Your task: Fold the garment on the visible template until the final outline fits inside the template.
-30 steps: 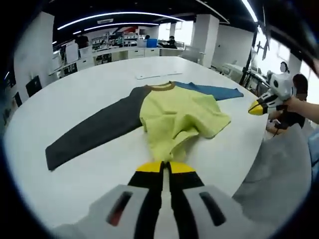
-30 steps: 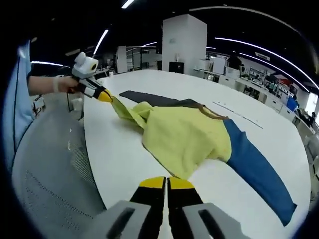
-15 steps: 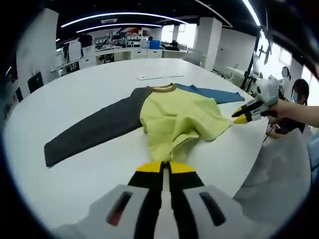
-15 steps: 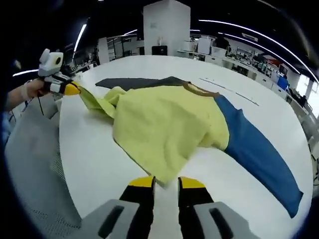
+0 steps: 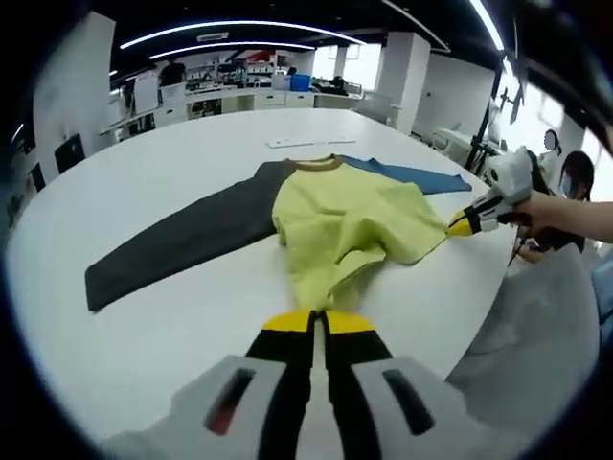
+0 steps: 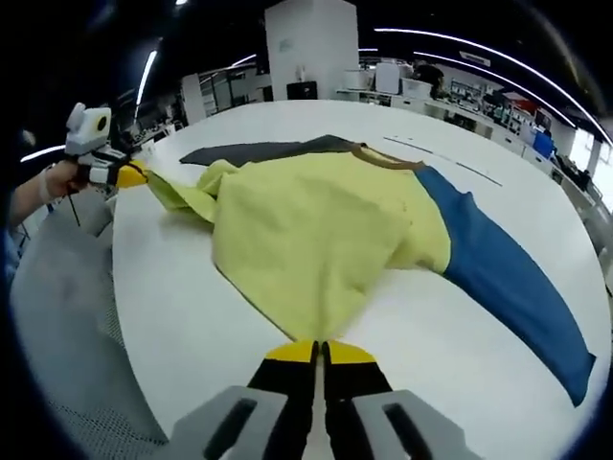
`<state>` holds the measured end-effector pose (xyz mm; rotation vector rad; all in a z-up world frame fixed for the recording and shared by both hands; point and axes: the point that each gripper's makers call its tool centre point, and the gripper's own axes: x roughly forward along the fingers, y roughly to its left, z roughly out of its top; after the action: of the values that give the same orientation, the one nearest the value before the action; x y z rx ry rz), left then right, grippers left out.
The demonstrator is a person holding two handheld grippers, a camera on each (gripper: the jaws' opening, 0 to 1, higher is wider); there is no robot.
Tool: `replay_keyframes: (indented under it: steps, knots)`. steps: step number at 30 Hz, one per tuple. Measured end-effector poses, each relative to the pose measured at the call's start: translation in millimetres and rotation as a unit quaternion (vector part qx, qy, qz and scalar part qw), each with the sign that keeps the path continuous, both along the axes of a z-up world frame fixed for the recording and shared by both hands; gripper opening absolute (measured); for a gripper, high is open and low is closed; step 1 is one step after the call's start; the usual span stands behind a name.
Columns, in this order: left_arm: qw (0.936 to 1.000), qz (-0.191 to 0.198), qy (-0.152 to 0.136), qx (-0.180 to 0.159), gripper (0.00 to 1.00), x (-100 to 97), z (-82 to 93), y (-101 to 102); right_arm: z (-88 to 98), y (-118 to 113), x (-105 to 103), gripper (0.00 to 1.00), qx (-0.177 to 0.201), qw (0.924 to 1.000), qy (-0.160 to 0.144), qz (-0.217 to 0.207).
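A: Where does the shirt lie?

B: The long-sleeved cloth shirt with a yellow-green body, one charcoal sleeve and one blue sleeve (image 5: 340,225) (image 6: 326,230) is spread on the round white table (image 5: 144,192) (image 6: 192,316), brown collar at the far side in the left gripper view. The charcoal sleeve runs out to the left there, the blue one to the far right. The body is rumpled, its hem drawn into two peaks.

A: And the left gripper?

B: The left gripper (image 5: 314,321) (image 6: 134,174) has its yellow-tipped jaws pressed together on the near hem corner, the cloth pulled into a point toward it.

A: The right one?

B: The right gripper (image 6: 319,353) (image 5: 460,227) is likewise pinched onto the other hem corner, at the table's right edge; a hand (image 5: 546,206) holds it. A thin white strip (image 5: 302,143) lies flat beyond the collar.
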<state>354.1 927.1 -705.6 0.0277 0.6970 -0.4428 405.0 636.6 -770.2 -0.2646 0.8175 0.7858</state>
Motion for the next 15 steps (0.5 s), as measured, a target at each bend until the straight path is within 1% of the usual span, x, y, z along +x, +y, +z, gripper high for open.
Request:
replay_keyframes:
  steps: [4,7,12,13,15]
  knots:
    - [1.0,0.0,0.005,0.0,0.0,-3.1,-3.6,1.8,6.4,-2.0,-7.9,0.0,0.017,0.9998,0.006,-0.006]
    - [0.9999,-0.004,0.009,-0.001,0.0,-6.8,-5.4,0.2,12.0,-5.6,-15.6,0.0,0.018,0.9998,0.003,0.0]
    - [0.9998,-0.013,0.015,0.005,0.0,-11.5,-8.2,0.6,17.5,-23.5,-26.2,0.0,0.017,0.9998,0.004,-0.009]
    - [0.9997,-0.015,0.016,0.006,0.0,-12.2,-8.7,0.6,17.7,-29.7,-28.7,0.0,0.014,0.9998,0.005,-0.014]
    - [0.9995,-0.023,0.018,0.012,0.0,-14.3,-10.1,0.5,19.4,-38.0,-33.7,0.0,0.019,0.9994,0.012,-0.025]
